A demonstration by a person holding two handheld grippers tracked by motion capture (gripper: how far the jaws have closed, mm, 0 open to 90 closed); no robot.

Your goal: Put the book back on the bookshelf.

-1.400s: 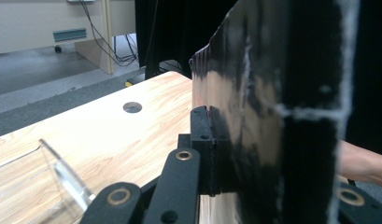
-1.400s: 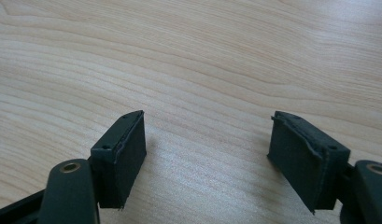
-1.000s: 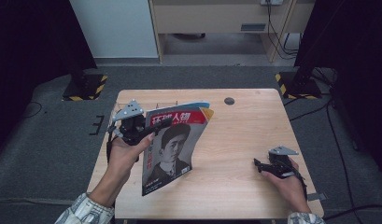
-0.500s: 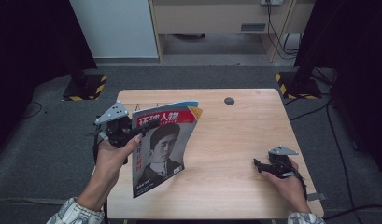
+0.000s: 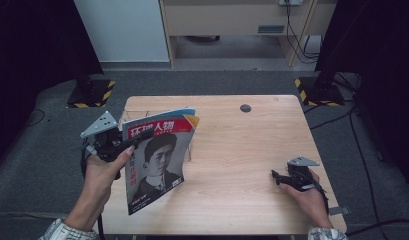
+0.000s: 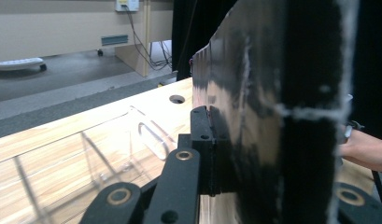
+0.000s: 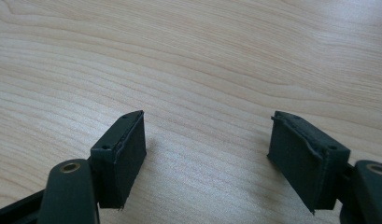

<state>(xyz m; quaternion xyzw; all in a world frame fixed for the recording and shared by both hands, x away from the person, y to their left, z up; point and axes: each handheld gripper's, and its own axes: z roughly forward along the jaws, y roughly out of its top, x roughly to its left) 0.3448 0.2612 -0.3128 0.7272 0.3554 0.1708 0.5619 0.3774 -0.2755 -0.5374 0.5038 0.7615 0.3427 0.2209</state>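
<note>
- Left gripper [image 5: 123, 145] clamped on the spine edge of a magazine [image 5: 157, 162], lifted clear of the wooden table [image 5: 252, 150] and hanging tilted, cover portrait facing up toward the high camera.
- Seen along the left gripper's own jaws: the magazine [image 6: 282, 116] a dark slab pinched tight between them, a clear acrylic rack [image 6: 109, 149] standing on the tabletop just behind.
- Same rack [image 5: 184, 145] barely legible from above, partly hidden behind the raised cover near the table's left rear.
- Right gripper [image 5: 287, 179] resting low on the table's right side, well apart from the magazine; jaws spread wide over bare wood, gripping nothing [image 7: 207, 154].
- Judged step: carrying the magazine toward the rack for slotting in.
- Best done by squaring the magazine upright first, loose lower corner gathered in, so the pages do not fan or catch on a divider.
- Lower edge to lead into one slot, spine steady, grip kept firm until the rack bears the weight.
- Transparent walls hard to judge; slow approach advised, free gripper ready to steady the rack.
</note>
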